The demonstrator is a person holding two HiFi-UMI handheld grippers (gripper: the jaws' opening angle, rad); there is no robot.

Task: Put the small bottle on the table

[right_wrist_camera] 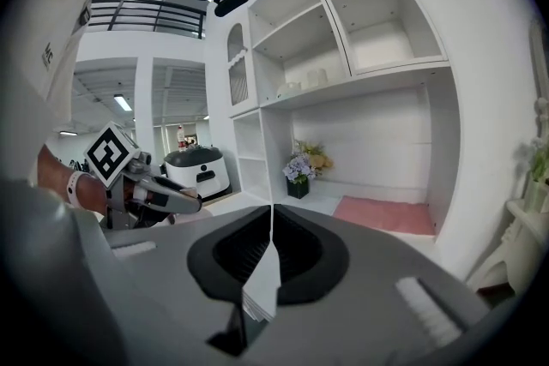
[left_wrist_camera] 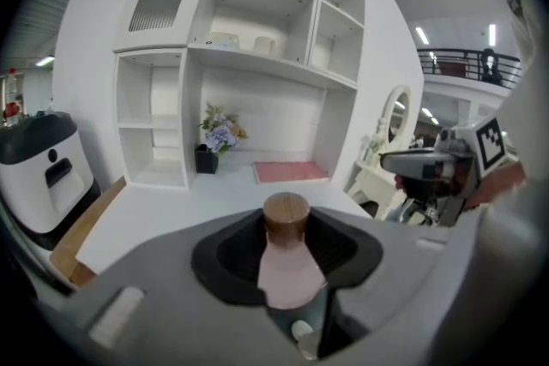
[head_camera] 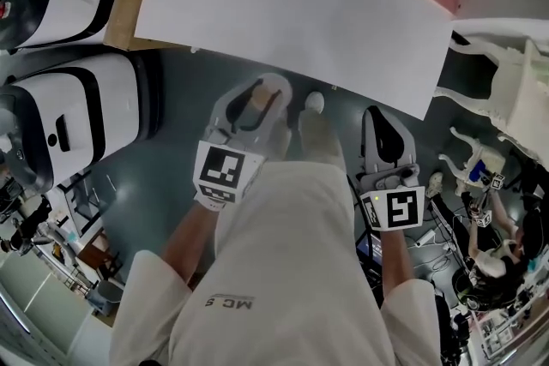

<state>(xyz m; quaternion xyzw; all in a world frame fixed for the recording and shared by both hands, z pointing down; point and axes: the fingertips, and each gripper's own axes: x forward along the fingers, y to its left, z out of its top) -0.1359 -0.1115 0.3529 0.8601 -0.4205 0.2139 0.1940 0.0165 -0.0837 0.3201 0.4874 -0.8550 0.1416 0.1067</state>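
The small bottle [left_wrist_camera: 286,219], pale pink with a wooden cap, is pinched upright by its body between the jaws of the left hand-held gripper [left_wrist_camera: 286,260]. It is carried in the air just short of the white counter [head_camera: 326,13]. The right hand-held gripper [right_wrist_camera: 270,249] is pressed together with nothing in it. The bottle is judged light and rigid, with a smooth wall that is probably slippery and breakable if glass. The hold is best kept on the body below the cap.
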